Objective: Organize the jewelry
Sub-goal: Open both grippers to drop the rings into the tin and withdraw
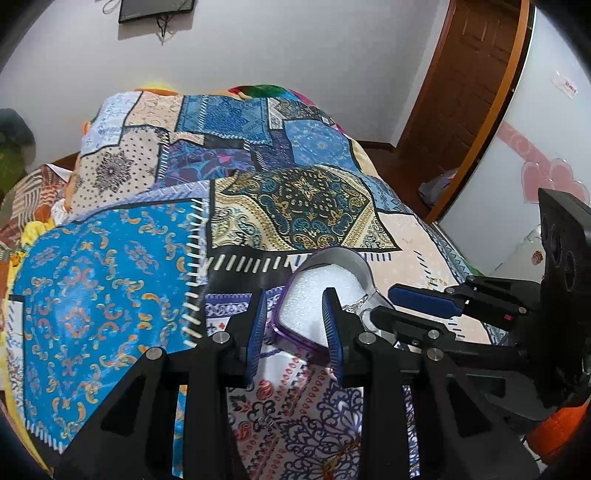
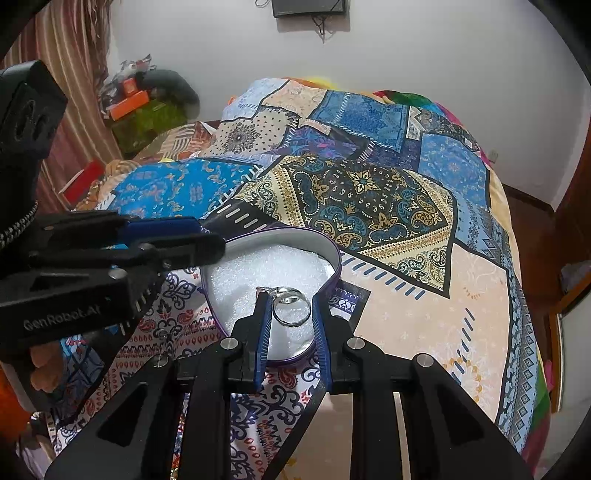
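My right gripper (image 2: 290, 314) is narrowed around a silver ring (image 2: 291, 305): the band stands between the blue pads, its left side against the left pad (image 2: 263, 328), its right edge close to the right pad, though I cannot tell whether that side quite touches. The ring is plain, thin and shiny, with a small setting at its top, and it hangs just over the white foam lining of the box.

My left gripper (image 1: 295, 325) is partly closed on the near left rim of the heart-shaped box (image 1: 334, 258), one blue pad outside the purple wall and the other over the foam inside, gripping the box's edge. In the left wrist view my right gripper (image 1: 413, 306) comes in from the right over the box's right lobe.

The only writing I can read is "GenRobot.AI", in pale letters on the black body of my left gripper (image 2: 177, 240), seen at the left of the right wrist view.

The box is open, purple outside with a pale inner wall, filled with grainy white foam. It sits on the near part of a bed covered with a patchwork bedspread (image 2: 369, 199) of blue, cream and dark paisley panels.

Farther off is a white wall with a dark screen (image 2: 310, 7) mounted high, cables dangling below it.
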Motion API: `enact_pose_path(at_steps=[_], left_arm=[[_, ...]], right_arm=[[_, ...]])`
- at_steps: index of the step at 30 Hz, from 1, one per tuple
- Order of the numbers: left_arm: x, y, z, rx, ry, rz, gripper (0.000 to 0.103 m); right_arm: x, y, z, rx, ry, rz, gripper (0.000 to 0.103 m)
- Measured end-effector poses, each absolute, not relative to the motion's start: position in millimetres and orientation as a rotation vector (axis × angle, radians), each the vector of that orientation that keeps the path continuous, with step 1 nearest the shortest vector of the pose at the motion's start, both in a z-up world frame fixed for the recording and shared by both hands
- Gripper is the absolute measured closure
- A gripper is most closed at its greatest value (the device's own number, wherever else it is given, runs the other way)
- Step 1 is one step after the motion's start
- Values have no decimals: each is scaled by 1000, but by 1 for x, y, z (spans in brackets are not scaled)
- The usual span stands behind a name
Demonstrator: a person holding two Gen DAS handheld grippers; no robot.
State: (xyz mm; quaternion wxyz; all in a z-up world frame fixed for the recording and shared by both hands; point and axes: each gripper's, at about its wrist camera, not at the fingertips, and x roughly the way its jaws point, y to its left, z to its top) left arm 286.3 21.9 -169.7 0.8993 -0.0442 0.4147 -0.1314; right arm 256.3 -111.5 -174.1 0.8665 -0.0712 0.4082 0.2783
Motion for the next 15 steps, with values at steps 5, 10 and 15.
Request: enact_pose_path(at_steps=[5, 10, 15], left_arm=[[274, 25, -160, -64, 838, -248, 73], [257, 26, -151, -41, 815, -238, 72], [239, 24, -142, -24, 794, -231, 72]], right_arm=[[251, -112, -169, -153, 850, 585, 82], [242, -113, -158, -156, 827, 571, 80], [227, -117, -143, -164, 774, 533, 62]])
